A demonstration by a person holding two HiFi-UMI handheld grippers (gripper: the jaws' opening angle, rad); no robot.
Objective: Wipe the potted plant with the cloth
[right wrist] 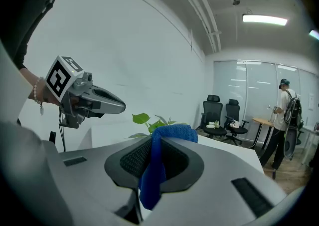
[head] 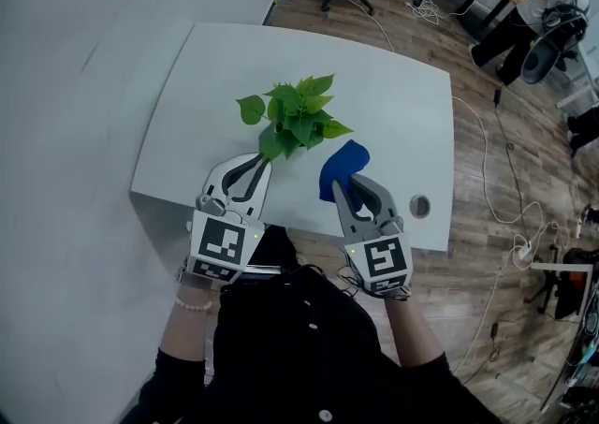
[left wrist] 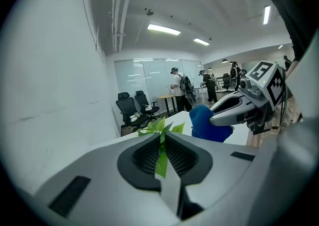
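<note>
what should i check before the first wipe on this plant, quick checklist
1. The right tongs grip the cloth: ok, it is pinched.
2. The left tongs steady a leaf: ok, they are shut on one.
3. The cloth is close to the plant: ok, beside the foliage and not touching it.
4. Free cloth to wipe with: ok, a fold sticks out past the tips.
5. The pot is steady on the table: cannot tell, the leaves hide it.
</note>
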